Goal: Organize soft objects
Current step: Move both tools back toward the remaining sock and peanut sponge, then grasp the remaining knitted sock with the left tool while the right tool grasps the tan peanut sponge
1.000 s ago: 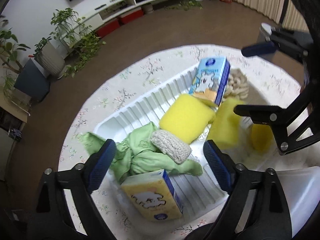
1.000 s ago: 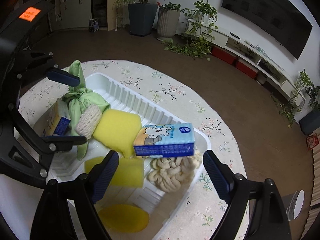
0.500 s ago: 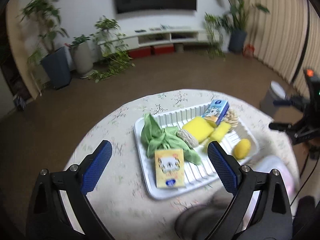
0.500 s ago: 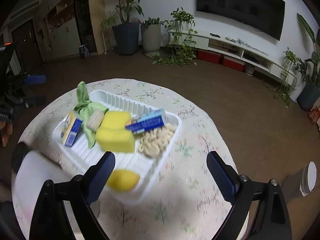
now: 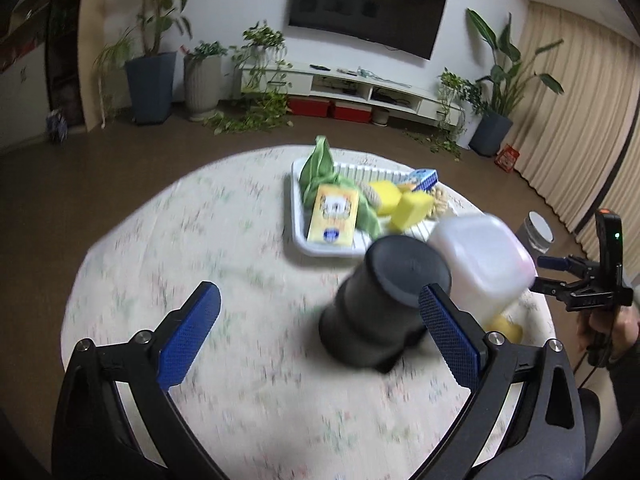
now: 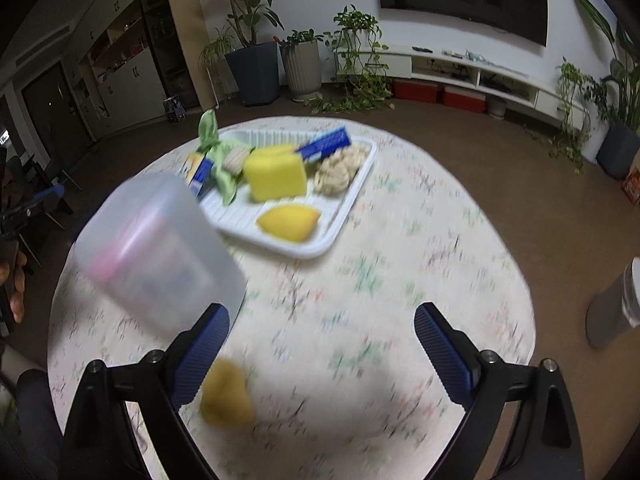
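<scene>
Both jaws just spread wide, gripping nothing: left gripper, right gripper. Blurred black cylinder and translucent container hide part of white tray holding soft objects on surface.

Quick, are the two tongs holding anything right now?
Left tongs: open, holding nothing; jaws have just been opening wider.
Right tongs: open, holding nothing; jaws have just been opening wider.
</scene>
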A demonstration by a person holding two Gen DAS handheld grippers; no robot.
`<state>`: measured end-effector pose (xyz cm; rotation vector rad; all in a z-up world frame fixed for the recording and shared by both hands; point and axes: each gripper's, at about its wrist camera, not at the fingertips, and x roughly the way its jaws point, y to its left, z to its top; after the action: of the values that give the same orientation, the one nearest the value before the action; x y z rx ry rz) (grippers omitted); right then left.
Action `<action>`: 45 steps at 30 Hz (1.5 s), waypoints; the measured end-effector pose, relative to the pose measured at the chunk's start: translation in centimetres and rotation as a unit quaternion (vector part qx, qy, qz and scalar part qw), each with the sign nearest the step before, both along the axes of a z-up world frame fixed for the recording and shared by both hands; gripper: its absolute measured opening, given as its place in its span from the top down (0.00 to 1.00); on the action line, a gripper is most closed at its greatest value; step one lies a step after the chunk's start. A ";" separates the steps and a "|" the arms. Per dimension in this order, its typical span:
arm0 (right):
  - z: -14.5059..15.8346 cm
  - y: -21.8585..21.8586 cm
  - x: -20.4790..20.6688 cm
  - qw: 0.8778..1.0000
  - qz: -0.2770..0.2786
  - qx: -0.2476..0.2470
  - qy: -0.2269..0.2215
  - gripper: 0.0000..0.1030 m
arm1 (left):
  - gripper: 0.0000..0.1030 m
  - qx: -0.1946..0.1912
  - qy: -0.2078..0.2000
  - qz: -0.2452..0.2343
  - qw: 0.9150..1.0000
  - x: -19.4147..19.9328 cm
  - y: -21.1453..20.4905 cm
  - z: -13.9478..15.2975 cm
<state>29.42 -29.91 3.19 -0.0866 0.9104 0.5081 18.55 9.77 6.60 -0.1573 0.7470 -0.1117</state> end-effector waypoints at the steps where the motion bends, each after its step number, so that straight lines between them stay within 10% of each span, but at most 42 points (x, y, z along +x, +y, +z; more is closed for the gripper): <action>1: -0.3 -0.2 -0.6 1.000 -0.003 0.003 0.004 0.07 | 0.02 -0.009 0.004 0.008 1.000 -0.9 0.4 -0.5; 8: -1.6 -0.6 -3.9 0.999 -0.014 0.021 0.023 0.04 | 0.00 -0.040 0.020 0.033 0.998 -6.1 0.2 -3.9; 19: -3.5 3.0 -8.5 1.000 0.027 -0.006 0.008 0.04 | 0.00 -0.056 0.054 -0.057 0.995 -11.7 -9.3 -8.6; 45: -5.9 5.3 -7.1 0.999 0.036 -0.010 0.011 0.04 | 0.00 0.055 0.102 -0.107 0.988 -7.4 -18.6 -10.7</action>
<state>22.28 -24.57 -2.69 -0.1319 0.9372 0.5684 11.15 -8.87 -4.11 0.0170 0.9718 -0.2610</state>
